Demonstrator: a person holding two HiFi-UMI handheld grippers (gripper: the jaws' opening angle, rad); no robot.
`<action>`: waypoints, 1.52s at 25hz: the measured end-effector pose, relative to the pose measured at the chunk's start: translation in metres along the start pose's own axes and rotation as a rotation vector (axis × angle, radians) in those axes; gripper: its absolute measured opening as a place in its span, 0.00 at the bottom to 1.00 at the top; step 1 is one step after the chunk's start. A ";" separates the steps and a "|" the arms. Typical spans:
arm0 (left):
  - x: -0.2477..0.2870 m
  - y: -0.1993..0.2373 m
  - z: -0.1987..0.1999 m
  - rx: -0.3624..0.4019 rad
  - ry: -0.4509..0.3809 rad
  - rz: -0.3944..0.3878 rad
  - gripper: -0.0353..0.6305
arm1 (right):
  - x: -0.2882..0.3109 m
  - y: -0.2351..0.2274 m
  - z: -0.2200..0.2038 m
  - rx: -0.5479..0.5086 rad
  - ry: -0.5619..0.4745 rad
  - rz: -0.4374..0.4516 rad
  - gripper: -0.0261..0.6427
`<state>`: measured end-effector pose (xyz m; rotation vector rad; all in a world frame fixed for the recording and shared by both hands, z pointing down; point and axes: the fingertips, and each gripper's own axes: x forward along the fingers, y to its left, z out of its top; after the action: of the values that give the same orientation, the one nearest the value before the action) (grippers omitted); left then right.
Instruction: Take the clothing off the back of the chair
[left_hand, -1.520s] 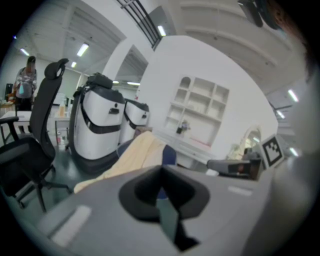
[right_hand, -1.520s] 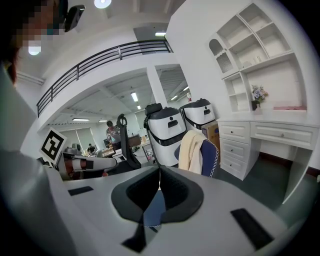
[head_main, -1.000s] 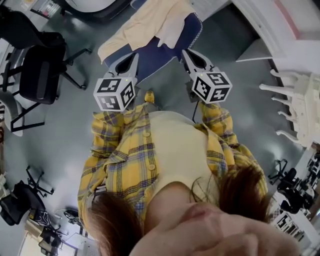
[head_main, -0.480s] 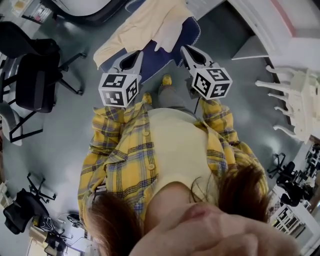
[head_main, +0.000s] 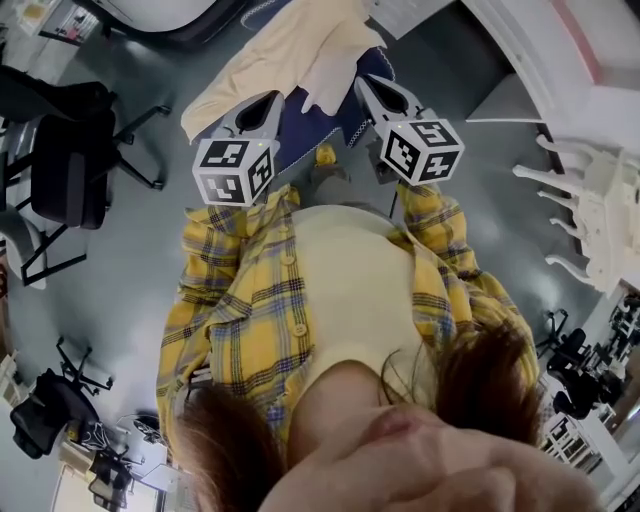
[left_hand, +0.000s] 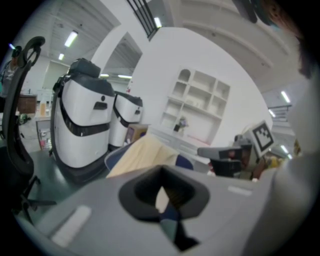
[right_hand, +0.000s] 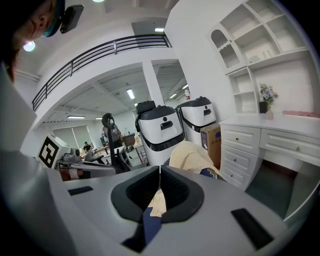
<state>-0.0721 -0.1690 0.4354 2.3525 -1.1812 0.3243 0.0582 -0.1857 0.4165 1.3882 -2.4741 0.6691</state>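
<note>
Head view, read from the chair (head_main: 300, 125). A black office chair (head_main: 70, 150) stands well to its left on the grey floor (head_main: 140, 250). The left gripper (head_main: 262, 105) is at the chair's near left edge, jaws clenched with nothing between them; its own view shows the tips meeting, with the chair straight ahead. The clothing (head_main: 280, 55), a cream garment, is draped over the back of the blue chair and hangs down both sides, untouched; whether either gripper's tip reaches the fabric cannot be told from above. The right gripper (head_main: 372, 90) is at the chair's near right edge, level with the left one, jaws likewise pressed together and empty; its view shows only a thin seam between them, garment and chair beyond. Behind the chair in both gripper views stand two white machines (right_hand: 160, 130). To the chair's right are white drawers (right_hand: 260, 145), and further right a piece of white furniture (head_main: 590, 200). Nearest the camera is the person's yellow plaid shirt (head_main: 250, 320).
</note>
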 end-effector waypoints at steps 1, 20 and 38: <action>0.005 0.000 0.002 -0.002 0.002 0.003 0.06 | 0.002 -0.004 0.003 0.000 0.002 0.006 0.06; 0.101 0.007 -0.003 0.041 0.098 0.040 0.12 | 0.040 -0.067 0.024 -0.009 0.045 0.086 0.06; 0.169 0.015 -0.003 0.111 0.166 0.036 0.42 | 0.065 -0.095 0.041 -0.006 0.048 0.155 0.06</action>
<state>0.0169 -0.2914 0.5127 2.3474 -1.1536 0.5997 0.1052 -0.2970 0.4339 1.1722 -2.5625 0.7173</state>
